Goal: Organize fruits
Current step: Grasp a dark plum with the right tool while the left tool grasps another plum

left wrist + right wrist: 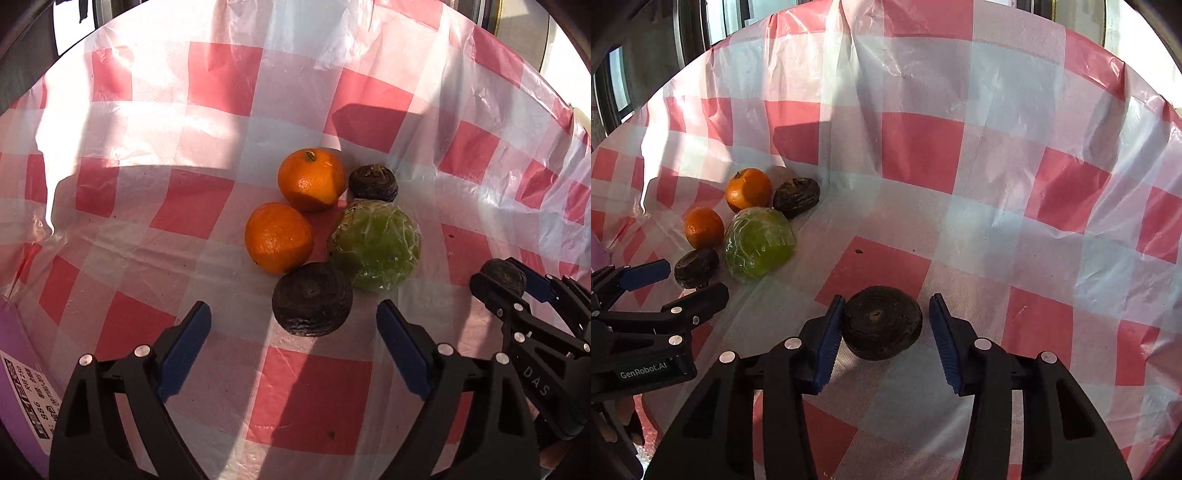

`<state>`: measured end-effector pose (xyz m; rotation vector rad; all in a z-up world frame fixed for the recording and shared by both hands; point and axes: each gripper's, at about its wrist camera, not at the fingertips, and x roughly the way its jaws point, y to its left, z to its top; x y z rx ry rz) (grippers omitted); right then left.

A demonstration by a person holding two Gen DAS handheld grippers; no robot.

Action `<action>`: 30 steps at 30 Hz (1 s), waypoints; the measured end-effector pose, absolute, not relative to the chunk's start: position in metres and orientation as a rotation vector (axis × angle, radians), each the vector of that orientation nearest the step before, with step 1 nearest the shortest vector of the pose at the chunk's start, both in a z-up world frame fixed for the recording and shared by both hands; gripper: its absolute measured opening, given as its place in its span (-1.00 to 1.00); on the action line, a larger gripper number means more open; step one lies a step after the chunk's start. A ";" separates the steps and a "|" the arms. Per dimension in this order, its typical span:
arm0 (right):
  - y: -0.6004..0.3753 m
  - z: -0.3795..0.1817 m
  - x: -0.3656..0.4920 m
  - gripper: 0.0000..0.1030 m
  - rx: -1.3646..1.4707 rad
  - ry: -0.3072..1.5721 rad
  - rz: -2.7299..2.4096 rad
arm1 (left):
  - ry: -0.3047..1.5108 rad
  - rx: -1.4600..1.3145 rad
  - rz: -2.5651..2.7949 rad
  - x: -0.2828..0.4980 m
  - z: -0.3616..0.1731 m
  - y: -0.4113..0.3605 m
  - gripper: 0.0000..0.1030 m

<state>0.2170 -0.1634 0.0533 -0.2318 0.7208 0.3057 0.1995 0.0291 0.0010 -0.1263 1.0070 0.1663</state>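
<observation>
On the red-and-white checked cloth (pixel 306 398) lies a cluster: two oranges (pixel 311 178) (pixel 279 237), a green fruit in clear wrap (pixel 376 245), a small dark fruit (pixel 373 182) and a larger dark wrinkled fruit (pixel 312 299). My left gripper (pixel 293 317) is open, its fingers either side of the larger dark fruit. My right gripper (pixel 886 314) is open around another dark wrinkled fruit (pixel 881 322); the left pad touches it, the right pad stands apart. That fruit and the right gripper also show in the left wrist view (pixel 504 277). The cluster shows at left in the right wrist view (pixel 759 242).
The cloth rises in folds behind the fruits (pixel 923 110). A purple box edge with a label (pixel 26 391) sits at the lower left. Window frames (pixel 694 33) stand beyond the cloth.
</observation>
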 end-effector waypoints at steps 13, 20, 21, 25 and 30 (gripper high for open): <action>-0.161 0.053 0.217 -0.10 -0.238 0.721 0.302 | 0.977 -0.050 0.084 0.189 0.010 0.013 -0.27; -0.162 0.053 0.217 -0.10 -0.242 0.724 0.302 | 0.972 -0.022 -0.004 0.129 0.026 -0.005 -0.27; -0.162 0.053 0.217 -0.12 -0.243 0.723 0.301 | 0.978 -0.018 -0.021 0.118 0.028 -0.009 -0.27; -0.163 0.052 0.211 -0.22 -0.234 0.721 0.281 | 1.010 0.003 -0.110 0.071 0.032 -0.025 -0.27; -0.178 0.049 0.171 -0.24 -0.134 0.756 0.247 | 1.040 0.062 -0.254 0.020 0.040 -0.049 -0.27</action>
